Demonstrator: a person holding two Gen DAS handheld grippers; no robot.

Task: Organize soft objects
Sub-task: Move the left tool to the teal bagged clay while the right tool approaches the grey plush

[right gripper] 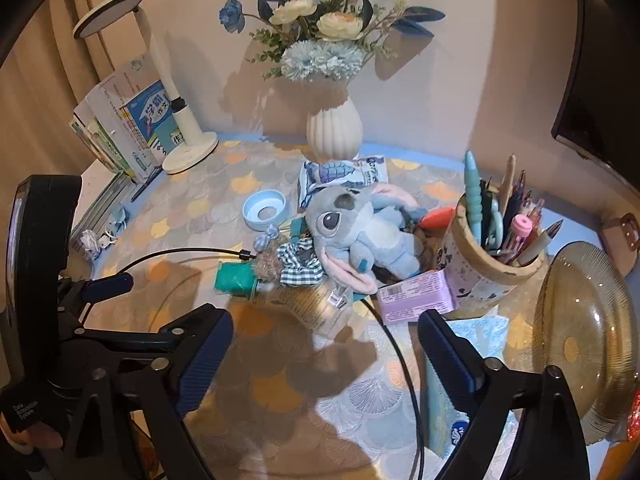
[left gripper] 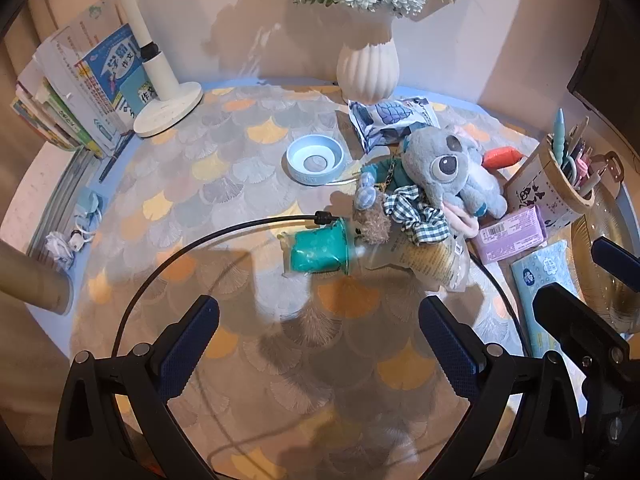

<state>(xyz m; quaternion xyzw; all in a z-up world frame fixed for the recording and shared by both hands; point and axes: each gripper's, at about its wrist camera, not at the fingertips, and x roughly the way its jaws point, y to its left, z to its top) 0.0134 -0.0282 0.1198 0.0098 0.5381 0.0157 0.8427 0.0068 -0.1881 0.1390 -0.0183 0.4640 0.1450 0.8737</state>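
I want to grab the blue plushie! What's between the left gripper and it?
In the left wrist view, past the open left gripper: bare tablecloth, a black cable, then a teal cup before the blue plushie.

Both claws hover above the worktop's near edge, side by side: left claw (left gripper: 319,344) spread wide and empty, right claw (right gripper: 325,354) likewise.

Right tongs (right gripper: 324,356) gape empty above the table (right gripper: 280,400); grey plush toy (right gripper: 360,232) lies beside pen holder (right gripper: 480,276).
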